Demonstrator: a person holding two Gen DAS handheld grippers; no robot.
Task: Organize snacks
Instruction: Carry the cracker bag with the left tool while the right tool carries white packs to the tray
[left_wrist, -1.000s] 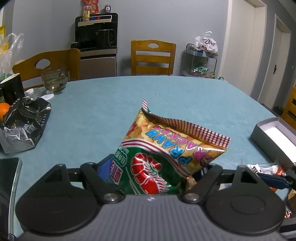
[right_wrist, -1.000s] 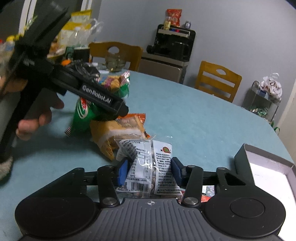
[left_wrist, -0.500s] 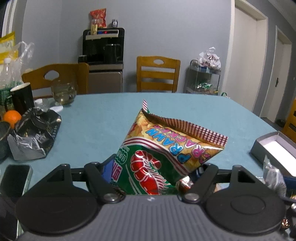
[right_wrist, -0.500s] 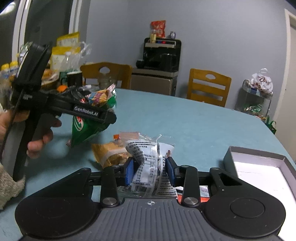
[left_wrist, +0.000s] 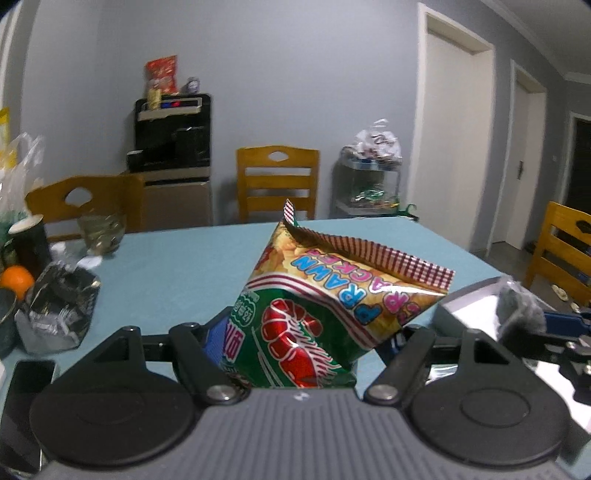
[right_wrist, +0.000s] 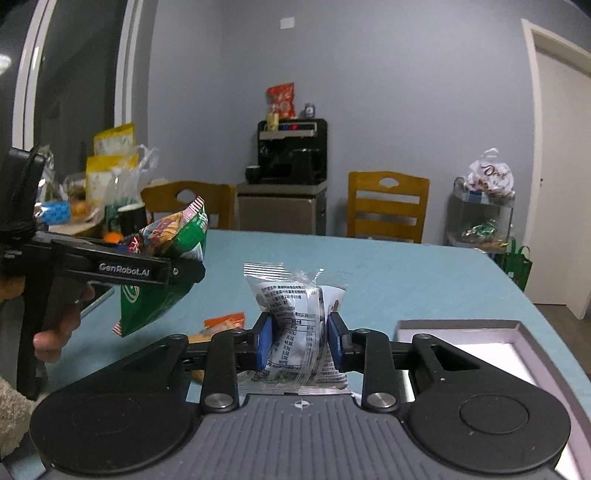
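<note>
A: left gripper?
B: fingers clamped on the prawn cracker bag, lifted off the bench.
A: right gripper?
B: 2 fingers pinching a clear snack packet, box just right.

This is a home dining room: a desk with a pale blue top stands among wooden chairs, with grey walls and white interior doors around it. Against the far wall a black drinks machine sits on a low cabinet with a red snack bag on top, and a small wire rack beside it holds packets and a tied plastic bag. The desk's left end carries household clutter (an orange, a dark cup, a glass bowl, shopping bags).
</note>
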